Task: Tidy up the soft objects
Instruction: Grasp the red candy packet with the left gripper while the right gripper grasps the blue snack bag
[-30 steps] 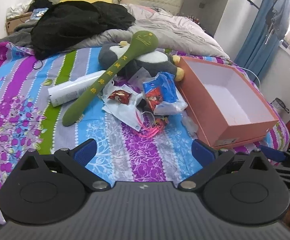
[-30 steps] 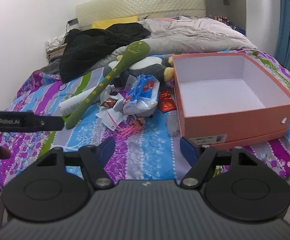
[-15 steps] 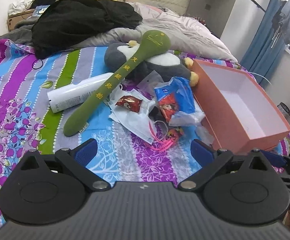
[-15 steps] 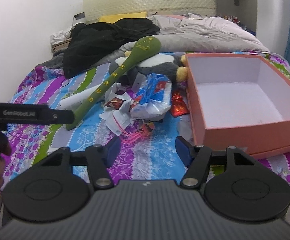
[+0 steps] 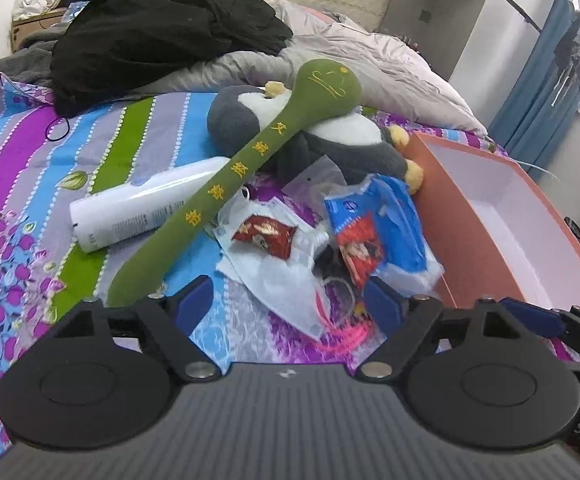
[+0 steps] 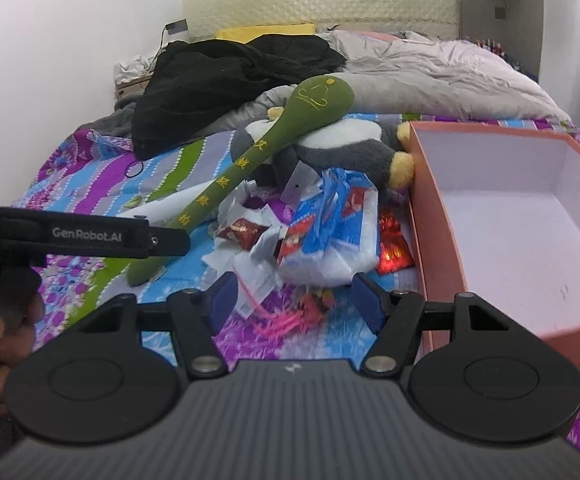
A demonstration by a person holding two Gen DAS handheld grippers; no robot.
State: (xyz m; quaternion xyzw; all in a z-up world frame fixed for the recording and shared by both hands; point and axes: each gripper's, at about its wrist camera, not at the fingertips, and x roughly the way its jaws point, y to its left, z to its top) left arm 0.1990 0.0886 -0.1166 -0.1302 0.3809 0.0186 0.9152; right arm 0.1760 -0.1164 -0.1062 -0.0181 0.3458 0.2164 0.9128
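You have one long green plush mallet with yellow lettering (image 5: 226, 196), one grey-and-white plush penguin (image 5: 341, 136), one white plastic tube (image 5: 138, 208), one open salmon-pink cardboard box (image 6: 441, 240), and one blue-and-white plastic snack bag (image 5: 385, 228). At least two small red wrapped snacks (image 5: 264, 235) show.

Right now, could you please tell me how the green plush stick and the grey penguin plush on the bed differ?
The green plush stick is long and slender with yellow embroidered characters; the grey penguin plush is round and bulky, grey and white with yellow feet. The stick lies slanted on top, its head resting on the penguin, while the penguin lies underneath, next to the orange box. Both are soft toys on the striped bedspread, neither held by a claw.
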